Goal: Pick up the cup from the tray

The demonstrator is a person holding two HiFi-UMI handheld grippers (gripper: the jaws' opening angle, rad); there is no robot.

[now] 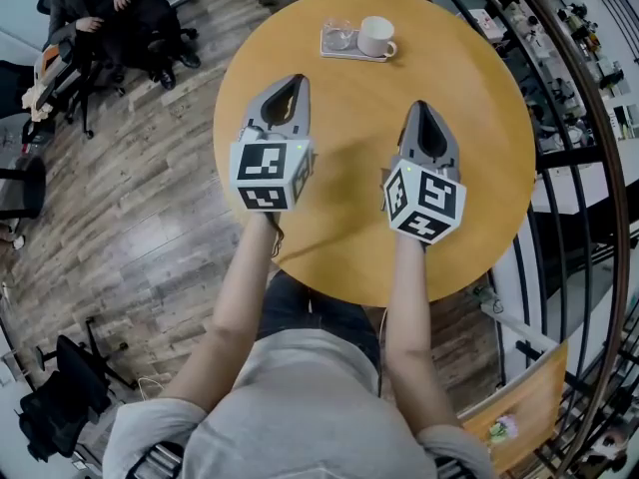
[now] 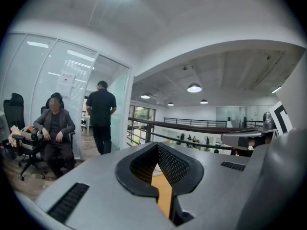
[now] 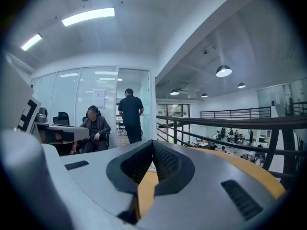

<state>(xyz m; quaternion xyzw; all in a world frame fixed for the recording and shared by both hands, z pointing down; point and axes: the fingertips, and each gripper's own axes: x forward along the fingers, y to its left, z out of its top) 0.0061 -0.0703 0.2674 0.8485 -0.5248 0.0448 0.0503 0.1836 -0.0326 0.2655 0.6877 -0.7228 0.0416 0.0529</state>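
Two grippers, the left gripper point(image 1: 299, 78) and the right gripper point(image 1: 421, 105), hang over the round orange wooden table point(image 1: 489, 168), each with its jaws pressed together on nothing. Only my head view shows the white ceramic cup point(image 1: 375, 36). It stands upright on the small pale rectangular tray point(image 1: 330, 52) beside a clear glass point(image 1: 339, 35), near the table's far rim. The gripper views show instead a dark metal railing point(image 3: 230, 122) and a seated person point(image 2: 53, 128). Bare tabletop lies between grippers and tray.
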